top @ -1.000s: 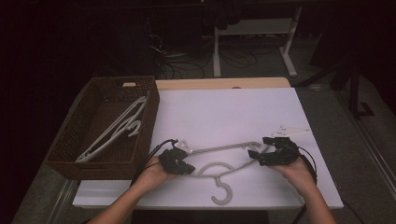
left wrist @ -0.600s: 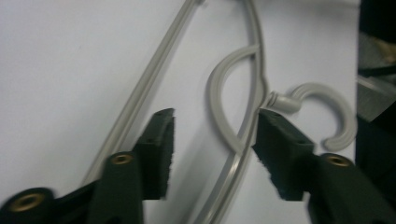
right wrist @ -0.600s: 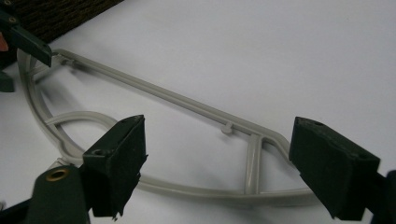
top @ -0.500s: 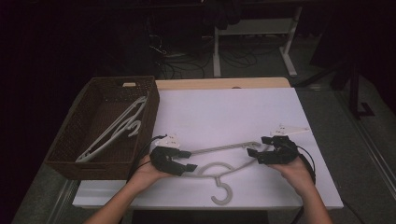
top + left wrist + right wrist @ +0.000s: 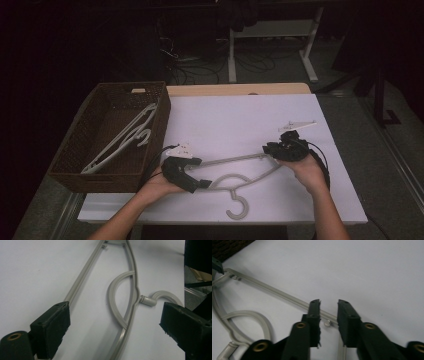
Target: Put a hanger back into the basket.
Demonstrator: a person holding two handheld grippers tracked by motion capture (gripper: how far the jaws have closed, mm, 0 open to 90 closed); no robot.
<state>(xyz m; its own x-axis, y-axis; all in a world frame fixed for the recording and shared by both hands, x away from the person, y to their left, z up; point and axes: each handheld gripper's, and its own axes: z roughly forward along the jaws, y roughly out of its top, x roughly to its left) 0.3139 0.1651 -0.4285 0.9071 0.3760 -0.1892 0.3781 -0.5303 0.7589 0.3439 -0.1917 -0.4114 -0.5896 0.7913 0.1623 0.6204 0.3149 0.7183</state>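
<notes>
A grey plastic hanger [image 5: 235,160] lies flat on the white table [image 5: 240,115], its hook [image 5: 237,207] toward the near edge. My left gripper [image 5: 200,173] is at the hanger's left end. Its jaws have just been opening and now stand wide apart in the left gripper view [image 5: 116,315]. The hanger [image 5: 110,290] lies between them untouched. My right gripper [image 5: 267,148] is at the hanger's right end. Its jaws [image 5: 328,305] have just been closing and stand narrow around the hanger's corner, where the bar [image 5: 269,291] runs in between the pads.
A dark wicker basket [image 5: 95,177] stands at the table's left edge with pale hangers [image 5: 125,137] in it. Both forearms come in from the near edge. Dark floor, cables and a stand's legs lie beyond the table.
The left gripper's jaws have spread from shut to wide open, letting go of the hanger's left end. The right gripper has shifted slightly and its jaws have narrowed onto the right end.
</notes>
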